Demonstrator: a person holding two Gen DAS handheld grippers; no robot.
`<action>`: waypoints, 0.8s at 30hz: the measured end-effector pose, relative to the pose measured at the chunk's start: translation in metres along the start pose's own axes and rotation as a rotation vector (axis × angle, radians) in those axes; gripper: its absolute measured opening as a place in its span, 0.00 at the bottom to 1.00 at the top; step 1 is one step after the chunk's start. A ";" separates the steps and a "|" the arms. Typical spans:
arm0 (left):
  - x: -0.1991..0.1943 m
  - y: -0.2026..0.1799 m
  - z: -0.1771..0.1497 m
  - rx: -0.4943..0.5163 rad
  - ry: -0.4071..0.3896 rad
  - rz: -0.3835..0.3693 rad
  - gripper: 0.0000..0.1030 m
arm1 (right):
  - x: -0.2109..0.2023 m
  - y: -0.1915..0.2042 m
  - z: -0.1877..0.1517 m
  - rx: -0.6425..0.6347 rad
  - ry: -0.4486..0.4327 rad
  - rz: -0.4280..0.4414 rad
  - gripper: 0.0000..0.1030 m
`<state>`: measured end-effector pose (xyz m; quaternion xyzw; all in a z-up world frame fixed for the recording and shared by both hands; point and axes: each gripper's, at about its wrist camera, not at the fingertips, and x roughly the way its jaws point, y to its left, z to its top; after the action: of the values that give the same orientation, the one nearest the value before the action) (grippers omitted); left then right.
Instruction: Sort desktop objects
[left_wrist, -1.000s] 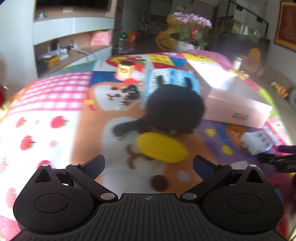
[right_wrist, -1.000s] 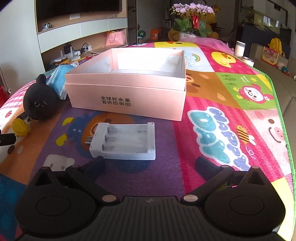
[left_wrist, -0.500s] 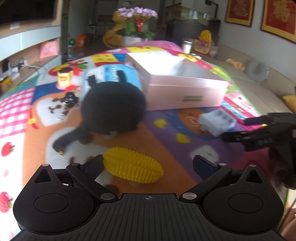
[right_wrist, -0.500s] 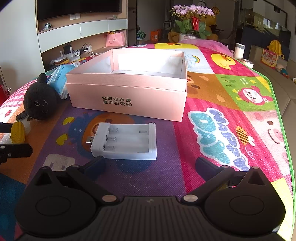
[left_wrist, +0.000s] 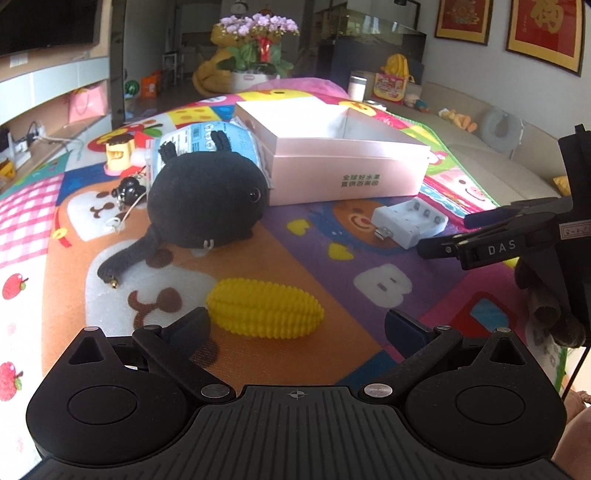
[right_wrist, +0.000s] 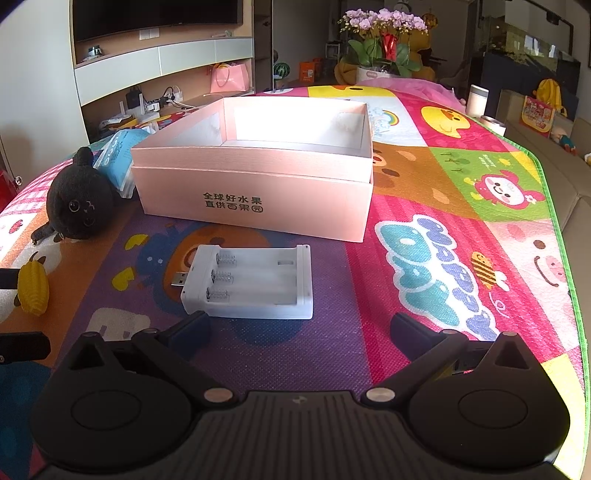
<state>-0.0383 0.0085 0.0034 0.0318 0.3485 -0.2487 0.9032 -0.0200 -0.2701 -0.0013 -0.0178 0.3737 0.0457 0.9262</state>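
Behind the black plush (left_wrist: 205, 197), ahead of the left jaws, the blue packet (left_wrist: 207, 142) is half hidden, its print too small to read. The small dark trinket (left_wrist: 127, 190) left of it is blurred. Right of those jaws, the picture's edge cuts off the right gripper (left_wrist: 443, 236)

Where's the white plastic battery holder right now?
The white plastic battery holder lies on the mat just ahead of the open right gripper, in front of the pink cardboard box.
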 end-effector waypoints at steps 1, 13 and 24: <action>-0.001 -0.002 -0.001 -0.006 -0.004 0.004 1.00 | 0.000 0.001 0.001 -0.011 -0.002 0.017 1.00; -0.014 0.003 -0.004 -0.037 -0.033 0.038 1.00 | 0.024 0.037 0.029 -0.070 0.003 0.067 0.99; 0.005 -0.004 0.008 -0.041 -0.029 0.114 0.69 | -0.011 0.039 0.000 -0.130 0.006 0.081 0.89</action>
<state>-0.0322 0.0013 0.0063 0.0295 0.3379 -0.1903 0.9213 -0.0323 -0.2320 0.0064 -0.0628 0.3730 0.1074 0.9194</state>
